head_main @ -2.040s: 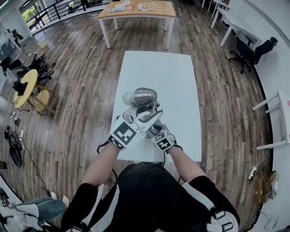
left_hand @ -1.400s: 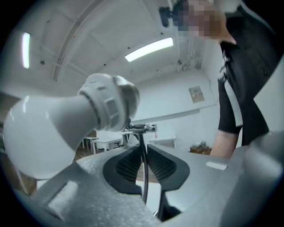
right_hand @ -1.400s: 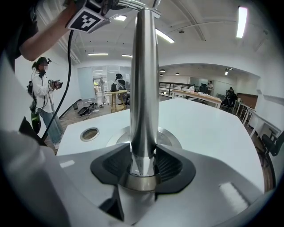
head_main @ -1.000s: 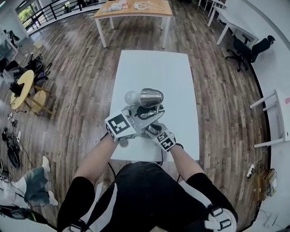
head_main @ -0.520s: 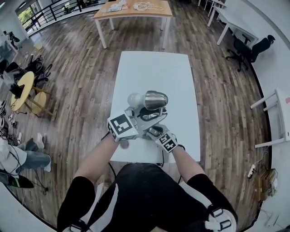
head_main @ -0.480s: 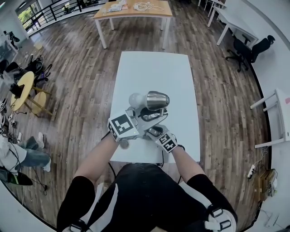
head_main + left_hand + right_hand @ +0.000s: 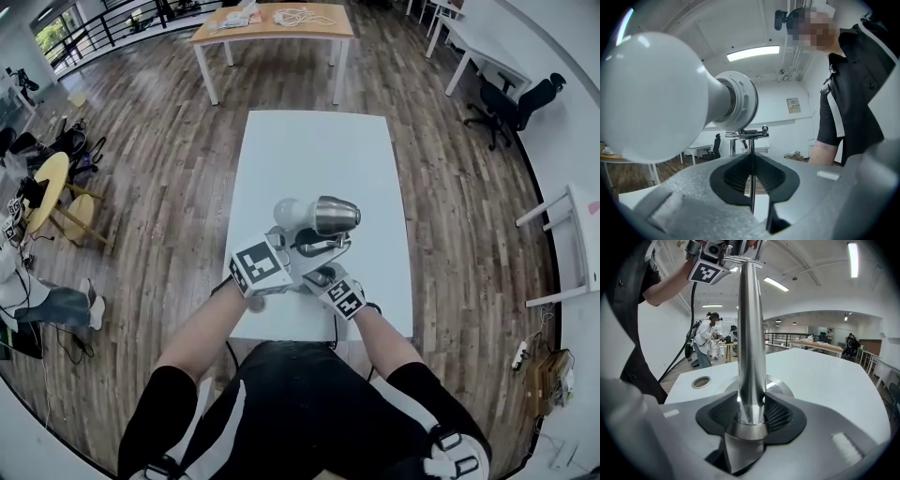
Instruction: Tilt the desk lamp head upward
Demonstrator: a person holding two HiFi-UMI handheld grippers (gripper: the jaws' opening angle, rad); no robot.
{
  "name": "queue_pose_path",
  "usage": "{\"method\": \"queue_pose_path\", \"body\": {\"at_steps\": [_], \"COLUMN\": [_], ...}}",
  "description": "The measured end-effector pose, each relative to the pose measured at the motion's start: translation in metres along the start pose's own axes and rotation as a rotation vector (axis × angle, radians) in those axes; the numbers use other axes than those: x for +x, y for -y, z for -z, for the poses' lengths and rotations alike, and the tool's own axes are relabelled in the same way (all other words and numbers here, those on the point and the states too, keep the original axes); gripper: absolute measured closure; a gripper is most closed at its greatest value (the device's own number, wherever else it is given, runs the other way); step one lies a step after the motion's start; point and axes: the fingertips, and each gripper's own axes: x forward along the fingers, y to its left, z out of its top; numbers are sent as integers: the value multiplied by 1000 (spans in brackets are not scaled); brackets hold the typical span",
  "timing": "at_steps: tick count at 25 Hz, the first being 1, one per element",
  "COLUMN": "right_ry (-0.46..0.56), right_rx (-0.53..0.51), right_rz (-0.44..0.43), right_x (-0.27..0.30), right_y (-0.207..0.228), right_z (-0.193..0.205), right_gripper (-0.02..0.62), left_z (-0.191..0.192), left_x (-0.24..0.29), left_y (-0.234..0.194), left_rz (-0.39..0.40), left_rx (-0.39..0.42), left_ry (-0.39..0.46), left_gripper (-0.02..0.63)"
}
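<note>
A desk lamp stands near the front of the white table [image 7: 319,150], its chrome head [image 7: 336,215] lying roughly level with the white bulb [image 7: 289,212] pointing left. My left gripper [image 7: 298,253] sits just under the head. In the left gripper view its jaws [image 7: 752,176] are closing on a thin metal rod [image 7: 751,187] of the lamp, with the bulb [image 7: 651,93] and socket [image 7: 736,101] looming above. My right gripper [image 7: 319,274] is shut on the chrome upright post [image 7: 751,333] just above the round base [image 7: 780,387].
A round cable hole [image 7: 701,381] is set in the table left of the base. Beyond the table stand a wooden table [image 7: 277,19], an office chair [image 7: 520,103] and a yellow round table [image 7: 47,183]. A person [image 7: 37,300] is at the left on the floor.
The lamp head and bulb have shifted a little right and nearer along with my left gripper. My right gripper stays on the post. The person at the left has moved.
</note>
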Motion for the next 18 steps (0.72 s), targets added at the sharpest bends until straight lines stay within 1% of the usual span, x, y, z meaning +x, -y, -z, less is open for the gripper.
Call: {"method": "queue_pose_path", "body": {"at_steps": [4, 9, 11, 12, 13, 14, 16, 18], "right_ry": [-6, -14, -27, -34, -40, -43, -34, -9], "right_rx": [3, 9, 12, 11, 13, 19, 41, 69], "right_rz": [1, 10, 12, 14, 17, 19, 30, 48], "right_x": [1, 2, 1, 0, -2, -4, -12, -22], "right_y": [-1, 1, 0, 0, 0, 1, 3, 7], "right_z": [1, -2, -2, -1, 0, 1, 3, 3], "right_gripper": [413, 413, 403, 394, 368, 345, 337, 339], "left_z": [1, 0, -1, 0, 2, 5, 11, 12], "left_x": [0, 0, 0, 0, -1, -5, -18, -36], "left_y": [0, -2, 1, 3, 4, 3, -3, -11], "left_rz": [-22, -63, -84, -95, -111, -133, -196, -259], "left_rx": [-2, 22, 53, 68, 79, 80, 54, 13], "left_ry": [12, 10, 7, 1, -6, -11, 2, 35], "left_gripper": [580, 578, 561, 527, 492, 472, 459, 457]}}
